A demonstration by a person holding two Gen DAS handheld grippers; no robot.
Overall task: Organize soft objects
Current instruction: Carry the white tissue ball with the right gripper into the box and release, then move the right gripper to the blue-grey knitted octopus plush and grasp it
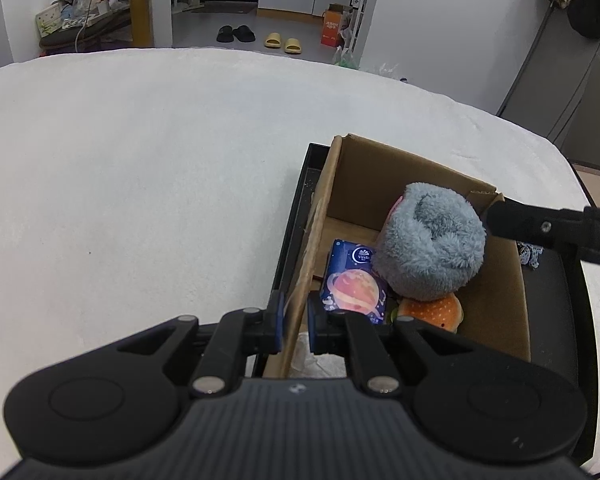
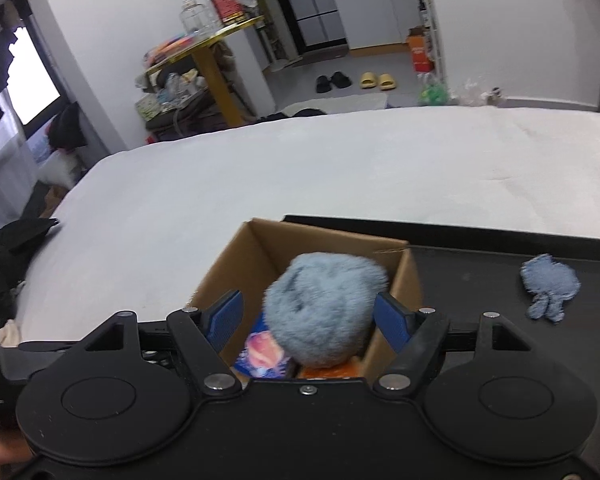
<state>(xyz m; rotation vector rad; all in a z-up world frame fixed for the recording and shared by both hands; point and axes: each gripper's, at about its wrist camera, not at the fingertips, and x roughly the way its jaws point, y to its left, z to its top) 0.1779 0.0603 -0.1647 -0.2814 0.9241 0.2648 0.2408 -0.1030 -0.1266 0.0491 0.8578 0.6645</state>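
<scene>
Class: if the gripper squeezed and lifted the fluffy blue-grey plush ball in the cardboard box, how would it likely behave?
The plush ball looks thick-piled and dented, so it would probably compress and feel light. Perched on the tissue pack and burger plush inside the cardboard box, it may roll when nudged.

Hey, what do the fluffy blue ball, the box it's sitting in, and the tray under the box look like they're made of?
Fluffy blue ball: plush, long-pile synthetic-looking fleece; shaggy matte fibres, soft dented top.
Box: brown corrugated cardboard, going by its matte tan walls, raw edges and folded flaps.
Tray: black, smooth with a dull sheen and raised rim; probably plastic, though coated metal can't be ruled out.
</scene>
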